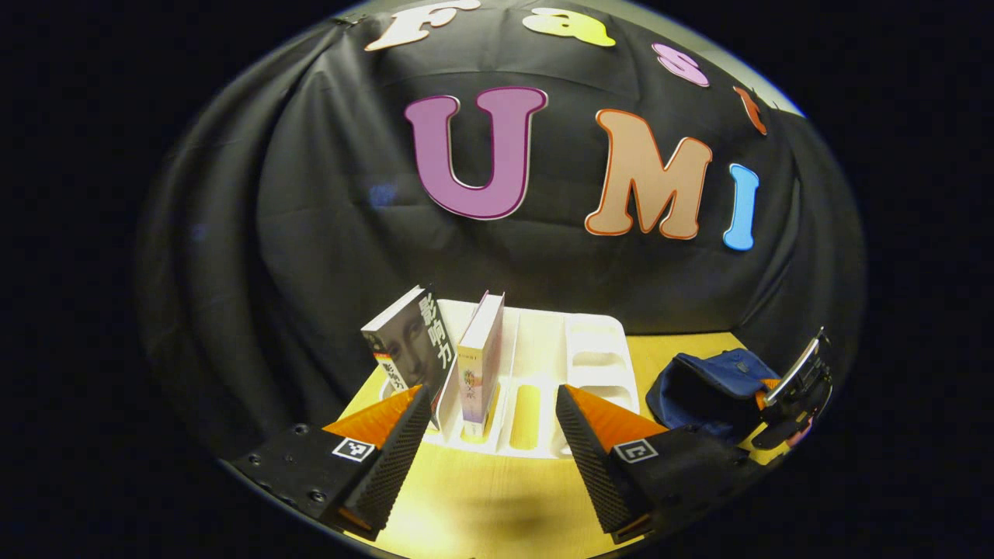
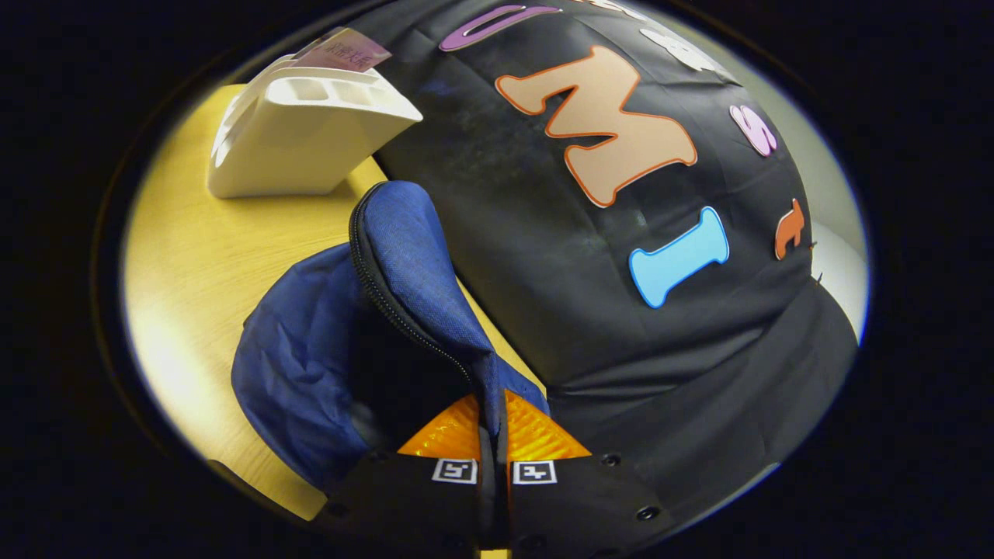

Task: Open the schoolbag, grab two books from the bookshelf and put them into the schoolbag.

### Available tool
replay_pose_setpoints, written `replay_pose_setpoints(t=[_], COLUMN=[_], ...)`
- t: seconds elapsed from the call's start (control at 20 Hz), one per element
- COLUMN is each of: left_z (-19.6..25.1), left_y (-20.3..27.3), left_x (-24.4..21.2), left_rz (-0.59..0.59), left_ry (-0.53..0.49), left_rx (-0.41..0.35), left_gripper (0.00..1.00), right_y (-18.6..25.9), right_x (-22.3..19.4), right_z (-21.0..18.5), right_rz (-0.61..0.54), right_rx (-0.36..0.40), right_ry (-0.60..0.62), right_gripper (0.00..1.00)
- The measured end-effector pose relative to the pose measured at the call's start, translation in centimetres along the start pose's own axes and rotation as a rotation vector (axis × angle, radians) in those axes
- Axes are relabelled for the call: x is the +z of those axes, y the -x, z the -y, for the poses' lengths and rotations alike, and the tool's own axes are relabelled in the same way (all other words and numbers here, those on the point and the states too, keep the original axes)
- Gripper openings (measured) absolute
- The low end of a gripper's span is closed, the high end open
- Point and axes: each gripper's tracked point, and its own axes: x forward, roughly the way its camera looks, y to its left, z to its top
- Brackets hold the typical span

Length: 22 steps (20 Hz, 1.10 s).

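Two books (image 1: 439,349) stand upright in the white bookshelf (image 1: 590,341) on the table (image 1: 481,497), straight ahead of my left gripper (image 1: 493,415), whose fingers are spread wide and empty, lined up for a grab. My right gripper (image 2: 492,423) is pinched tight on the blue schoolbag (image 2: 404,264) flap by the zipper, holding the mouth open, I judge, so the books can drop in.
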Motion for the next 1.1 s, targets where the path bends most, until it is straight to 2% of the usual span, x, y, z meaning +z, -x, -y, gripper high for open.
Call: replay_pose_setpoints(t=[0.2, 0.65, 0.95, 1.1], left_z=[-0.5, -2.8, -2.2, -1.6], left_y=[-3.4, -10.7, -14.6, -16.1], left_x=[0.5, -0.2, -2.0, -2.9], left_rz=[-0.09, -0.363, -0.566, -0.654], left_ry=[-0.01, -0.007, -0.086, -0.103], left_rx=[-0.034, -0.111, -0.159, -0.176], left_gripper=[0.93, 0.95, 0.89, 0.8], right_y=[-0.2, 0.1, 0.2, 0.2], right_x=[0.1, -0.1, -0.1, -0.1], right_z=[0.5, 1.4, 1.4, 1.3], right_rz=[-0.013, -0.024, -0.027, -0.026], right_rx=[0.008, 0.012, 0.02, 0.024], right_ry=[-0.052, -0.11, -0.113, -0.109], right_gripper=[0.03, 0.03, 0.03, 0.03])
